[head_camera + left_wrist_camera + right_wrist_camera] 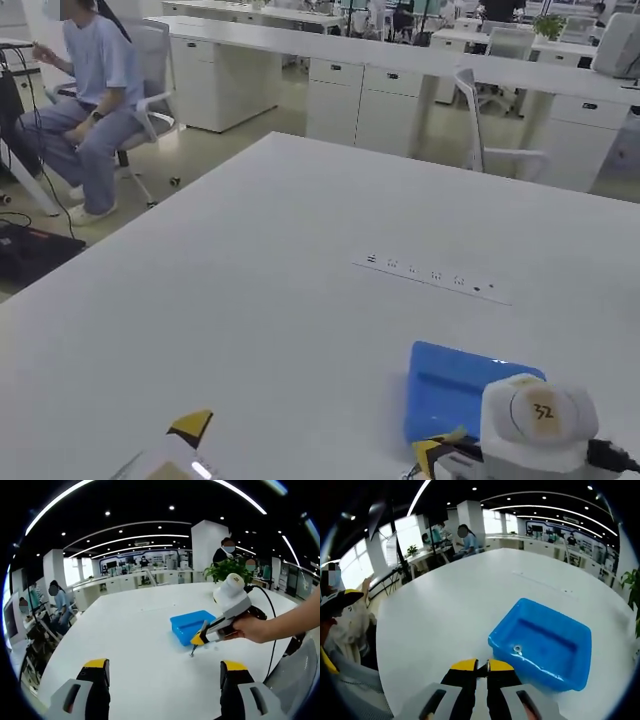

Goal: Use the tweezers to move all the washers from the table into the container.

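Right gripper [482, 666] is pinched tight on the tweezers [193, 652]; left gripper [164, 666] is spread wide and holds nothing. One washer [518, 648] lies in the blue container [545, 671] just ahead of the right jaws. I judge it light, stiff and slippery, best nipped across the ring through its hole. Only legible marking: "32" on the right gripper's white cap [541, 411].

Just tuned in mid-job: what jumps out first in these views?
The blue container on the white table, with one washer lying inside near its rim. The right gripper hovers just beside it, jaws closed on thin tweezers; the left gripper hangs wide open.
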